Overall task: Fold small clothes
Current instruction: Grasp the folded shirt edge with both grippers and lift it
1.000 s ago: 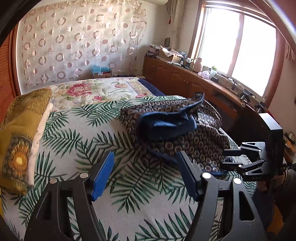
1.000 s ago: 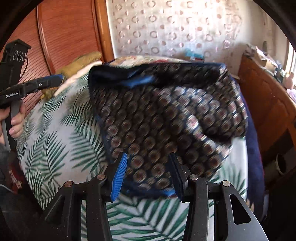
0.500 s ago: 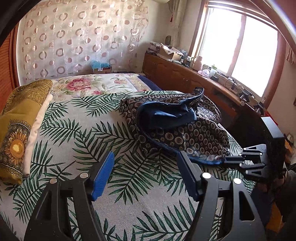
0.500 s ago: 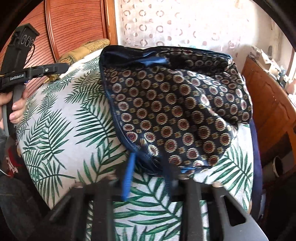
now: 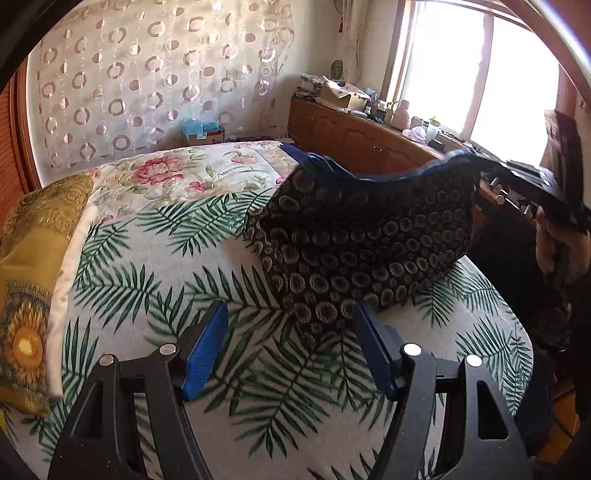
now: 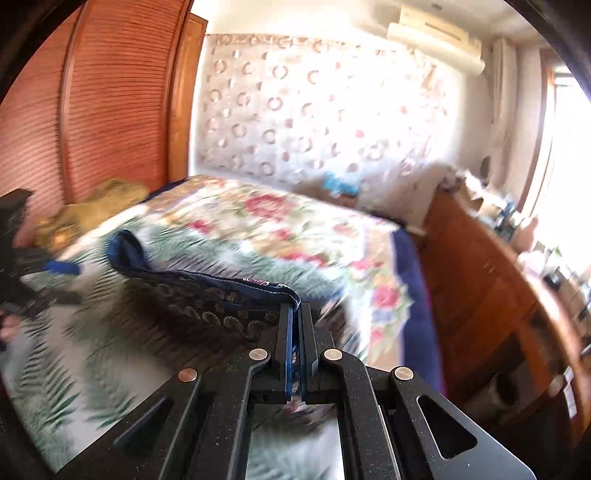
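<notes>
Shorts (image 6: 207, 295) pinched in right tool (image 6: 294, 332); left view shows them draped.

Bright daylight pours through the window (image 5: 480, 74) over a long wooden cabinet (image 5: 354, 136) crowded with clutter. A circle-patterned curtain (image 5: 147, 85) covers the far wall, louvred wooden doors (image 6: 92, 96) stand beside it, and an air conditioner (image 6: 436, 33) hangs above.
</notes>
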The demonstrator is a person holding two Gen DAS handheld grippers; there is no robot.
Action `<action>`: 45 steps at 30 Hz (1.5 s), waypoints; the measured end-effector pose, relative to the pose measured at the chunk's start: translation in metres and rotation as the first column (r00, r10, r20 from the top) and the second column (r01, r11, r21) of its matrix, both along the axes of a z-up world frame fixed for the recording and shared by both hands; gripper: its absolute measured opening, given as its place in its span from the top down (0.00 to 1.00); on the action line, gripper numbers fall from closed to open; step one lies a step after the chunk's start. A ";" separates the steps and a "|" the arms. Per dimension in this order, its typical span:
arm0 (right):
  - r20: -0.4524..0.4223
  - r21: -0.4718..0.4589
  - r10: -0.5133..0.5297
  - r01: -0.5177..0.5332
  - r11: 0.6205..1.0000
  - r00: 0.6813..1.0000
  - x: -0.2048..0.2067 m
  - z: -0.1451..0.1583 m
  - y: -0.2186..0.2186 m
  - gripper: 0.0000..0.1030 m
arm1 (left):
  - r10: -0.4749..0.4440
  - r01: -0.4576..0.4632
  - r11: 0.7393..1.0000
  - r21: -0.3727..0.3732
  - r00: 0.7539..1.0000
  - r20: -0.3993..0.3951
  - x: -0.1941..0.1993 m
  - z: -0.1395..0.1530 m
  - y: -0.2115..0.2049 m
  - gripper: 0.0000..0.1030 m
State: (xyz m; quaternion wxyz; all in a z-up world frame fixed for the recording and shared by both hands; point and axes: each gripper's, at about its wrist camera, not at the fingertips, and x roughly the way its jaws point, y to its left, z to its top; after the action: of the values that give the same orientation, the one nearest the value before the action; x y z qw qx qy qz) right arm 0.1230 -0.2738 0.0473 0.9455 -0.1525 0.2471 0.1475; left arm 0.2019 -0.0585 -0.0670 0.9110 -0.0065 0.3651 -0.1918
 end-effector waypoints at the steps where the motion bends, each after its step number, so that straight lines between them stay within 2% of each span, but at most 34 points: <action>1: 0.005 -0.008 -0.011 0.011 1.000 1.000 0.013 0.001 0.000 0.98 | -0.001 0.001 1.000 0.003 1.000 -0.002 0.006 0.000 -0.002 0.31; 7: -0.058 -0.068 -0.069 0.065 0.996 0.996 0.087 -0.027 0.006 0.98 | -0.002 0.002 1.000 0.015 1.000 -0.017 0.045 0.001 -0.013 0.31; 10: -0.131 -0.029 -0.085 0.082 0.996 0.988 0.114 -0.043 0.006 0.98 | 0.001 0.000 1.000 0.018 1.000 -0.023 0.063 0.000 -0.017 0.31; 13: -0.149 -0.016 -0.089 0.087 0.996 0.985 0.129 -0.050 0.008 0.98 | -0.002 0.003 1.000 0.018 0.999 -0.034 0.081 -0.004 -0.021 0.31; 14: -0.154 -0.015 -0.087 0.086 0.996 0.984 0.131 -0.049 0.008 0.96 | -0.002 0.003 1.000 0.019 0.999 -0.037 0.086 -0.005 -0.022 0.31; 16: -0.162 -0.013 -0.104 0.103 0.995 0.981 0.135 -0.044 0.005 0.81 | -0.002 0.003 1.000 0.018 0.999 -0.039 0.094 -0.006 -0.025 0.31; 19: -0.169 0.041 -0.109 0.117 0.992 0.980 0.130 -0.030 -0.007 0.66 | -0.004 0.005 1.000 0.012 0.999 -0.044 0.102 -0.013 -0.026 0.31; 26: -0.208 0.090 -0.120 0.141 0.986 0.971 0.093 -0.035 -0.022 0.63 | -0.005 0.006 1.000 0.014 0.998 -0.068 0.110 -0.027 -0.024 0.31; 29: -0.251 0.091 -0.142 0.170 0.981 0.958 0.096 -0.048 -0.027 0.56 | -0.005 0.006 1.000 0.014 0.997 -0.075 0.112 -0.032 -0.022 0.31; 34: -0.304 0.099 -0.155 0.193 0.976 0.940 0.106 -0.063 -0.027 0.56 | 0.006 -0.006 1.000 0.011 0.997 -0.076 0.112 -0.033 -0.017 0.31; 45: -0.347 0.100 -0.160 0.206 0.974 0.924 0.137 -0.076 -0.028 0.48 | 0.011 -0.008 0.999 0.034 0.997 -0.072 0.111 -0.036 -0.016 0.31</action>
State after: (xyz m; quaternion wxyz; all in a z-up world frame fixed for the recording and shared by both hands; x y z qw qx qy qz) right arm 0.2603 -0.3017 -0.0289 0.9070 -0.0373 0.4078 0.0988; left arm 0.3130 -0.0741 -0.1034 0.8981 0.0003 0.4009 -0.1810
